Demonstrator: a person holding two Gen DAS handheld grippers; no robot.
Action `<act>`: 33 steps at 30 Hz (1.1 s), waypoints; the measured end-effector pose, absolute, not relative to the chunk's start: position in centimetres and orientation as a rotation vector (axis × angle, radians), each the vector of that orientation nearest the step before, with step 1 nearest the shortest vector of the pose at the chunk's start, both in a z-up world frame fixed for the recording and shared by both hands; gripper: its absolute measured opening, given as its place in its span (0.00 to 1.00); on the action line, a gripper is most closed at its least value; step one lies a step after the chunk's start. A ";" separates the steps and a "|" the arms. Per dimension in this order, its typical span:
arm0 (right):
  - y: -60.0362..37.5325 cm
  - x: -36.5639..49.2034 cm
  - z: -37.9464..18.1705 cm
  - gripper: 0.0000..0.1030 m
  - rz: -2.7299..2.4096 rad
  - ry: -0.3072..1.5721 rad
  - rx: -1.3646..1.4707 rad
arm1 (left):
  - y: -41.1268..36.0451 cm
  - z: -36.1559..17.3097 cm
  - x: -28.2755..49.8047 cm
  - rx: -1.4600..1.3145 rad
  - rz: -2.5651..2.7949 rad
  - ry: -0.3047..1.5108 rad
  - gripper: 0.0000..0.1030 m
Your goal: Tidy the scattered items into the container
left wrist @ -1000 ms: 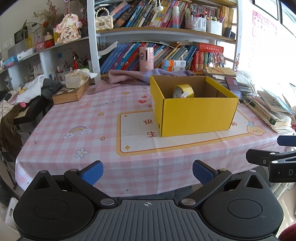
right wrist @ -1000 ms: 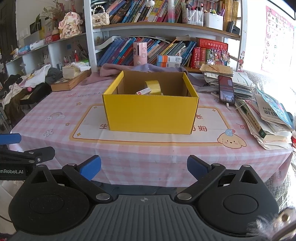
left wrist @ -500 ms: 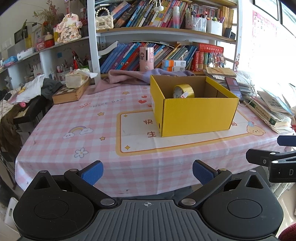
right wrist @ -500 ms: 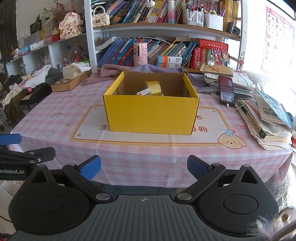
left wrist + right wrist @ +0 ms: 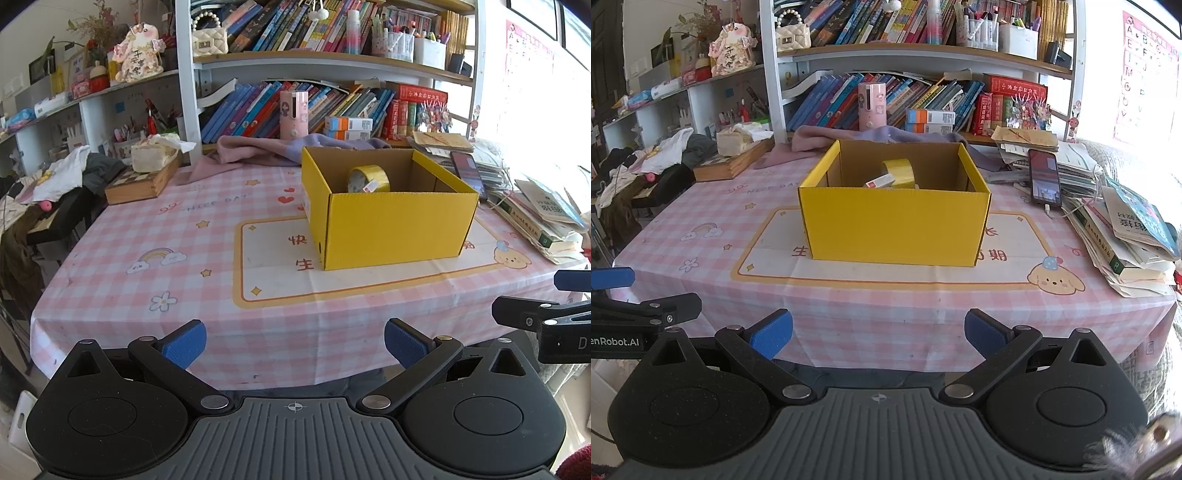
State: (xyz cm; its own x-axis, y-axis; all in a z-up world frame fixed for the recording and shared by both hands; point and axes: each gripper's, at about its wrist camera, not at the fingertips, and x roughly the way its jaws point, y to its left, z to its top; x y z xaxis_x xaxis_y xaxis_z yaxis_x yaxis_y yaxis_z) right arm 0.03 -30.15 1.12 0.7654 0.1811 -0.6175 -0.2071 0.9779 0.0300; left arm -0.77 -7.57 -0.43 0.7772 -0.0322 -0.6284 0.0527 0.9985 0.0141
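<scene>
A pink checked tablecloth (image 5: 701,258) covers the table in front of crowded bookshelves, and on it stands a yellow box (image 5: 894,225) already holding a roll of yellow tape (image 5: 899,171) and a small red and white packet (image 5: 879,181). We hold the left tongs (image 5: 293,343) and right tongs (image 5: 878,332) released and empty, back past the near table edge. We judge the risk is mistaking the phone (image 5: 1044,177) or stacked books (image 5: 1126,236) for clutter, or nudging the light box aside while reaching in.
</scene>
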 end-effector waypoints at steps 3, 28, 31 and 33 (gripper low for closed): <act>-30.0 0.0 1.2 0.98 0.213 0.666 -0.042 | -7.6 -0.5 -0.8 0.031 -0.045 0.680 1.00; -29.9 0.0 1.2 1.00 0.216 0.664 -0.040 | -7.4 -0.5 -0.7 0.025 -0.040 0.682 1.00; -29.8 0.0 1.1 1.00 0.218 0.663 -0.038 | -7.3 -0.5 -0.8 0.023 -0.039 0.682 1.00; -29.7 -0.1 1.1 1.00 0.218 0.664 -0.038 | -7.3 -0.5 -0.8 0.024 -0.040 0.684 1.00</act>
State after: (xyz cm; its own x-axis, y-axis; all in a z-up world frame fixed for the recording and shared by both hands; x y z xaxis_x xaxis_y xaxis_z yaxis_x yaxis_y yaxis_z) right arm -0.07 -29.72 1.12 0.7657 0.1889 -0.6148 -0.2131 0.9764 0.0347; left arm -0.84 -7.31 -0.53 0.7743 -0.0290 -0.6321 0.0446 0.9990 0.0088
